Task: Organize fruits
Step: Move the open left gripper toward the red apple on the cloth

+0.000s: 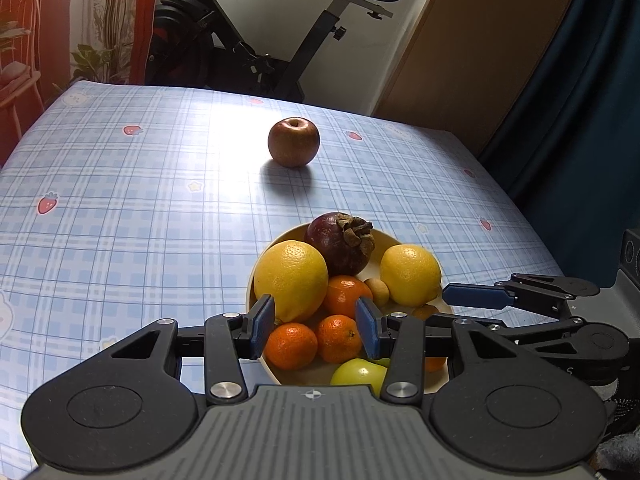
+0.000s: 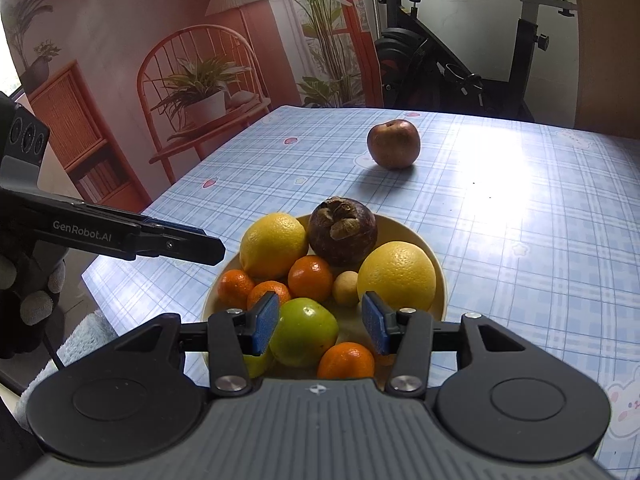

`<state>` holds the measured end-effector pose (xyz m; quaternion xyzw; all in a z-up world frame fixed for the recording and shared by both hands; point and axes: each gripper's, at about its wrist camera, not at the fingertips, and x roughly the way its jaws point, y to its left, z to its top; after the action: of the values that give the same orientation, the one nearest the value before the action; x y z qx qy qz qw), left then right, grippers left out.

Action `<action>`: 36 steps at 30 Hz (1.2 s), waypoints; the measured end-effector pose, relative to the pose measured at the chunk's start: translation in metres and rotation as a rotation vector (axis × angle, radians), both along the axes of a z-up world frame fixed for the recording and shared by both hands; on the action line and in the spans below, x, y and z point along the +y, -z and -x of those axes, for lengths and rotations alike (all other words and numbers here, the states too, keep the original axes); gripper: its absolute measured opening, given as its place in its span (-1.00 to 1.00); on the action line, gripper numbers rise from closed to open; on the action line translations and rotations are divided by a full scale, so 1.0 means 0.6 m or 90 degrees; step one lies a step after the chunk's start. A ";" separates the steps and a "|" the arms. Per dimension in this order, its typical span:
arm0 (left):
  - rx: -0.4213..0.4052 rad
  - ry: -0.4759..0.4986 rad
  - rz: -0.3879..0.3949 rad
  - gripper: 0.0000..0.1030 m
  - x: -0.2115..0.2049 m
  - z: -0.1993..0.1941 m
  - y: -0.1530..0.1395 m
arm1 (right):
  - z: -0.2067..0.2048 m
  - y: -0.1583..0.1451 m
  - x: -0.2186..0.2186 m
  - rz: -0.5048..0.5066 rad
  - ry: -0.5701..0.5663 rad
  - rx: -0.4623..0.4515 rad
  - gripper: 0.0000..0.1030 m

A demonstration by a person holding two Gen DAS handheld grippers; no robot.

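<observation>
Notably, 1 apple (image 1: 293,142) sits alone on the desk (image 1: 120,184), well beyond the far rim of the fruit-filled bowl (image 2: 434,258), straight ahead of both the left claw (image 1: 316,326) and right claw (image 2: 320,322), each spread, empty, hovering over the bowl's near side.

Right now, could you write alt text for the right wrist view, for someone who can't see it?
A cream bowl piled with lemons, mandarins, a green apple and a dark mangosteen sits on a blue checked tablecloth. The right gripper hovers open above the green apple, the left gripper reaches in from the left, and a red apple stands alone beyond.
</observation>
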<state>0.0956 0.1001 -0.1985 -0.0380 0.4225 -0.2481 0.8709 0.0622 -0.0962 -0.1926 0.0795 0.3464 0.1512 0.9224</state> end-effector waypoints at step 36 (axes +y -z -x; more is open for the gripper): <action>-0.118 -0.099 -0.024 -0.08 -0.023 -0.229 -0.044 | -0.220 -0.021 -0.101 0.077 0.037 -0.122 0.00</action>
<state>0.2327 0.0861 -0.1720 -0.0308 0.3403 -0.1741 0.9235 0.1943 -0.1570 -0.1798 0.0189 0.2629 0.1103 0.9583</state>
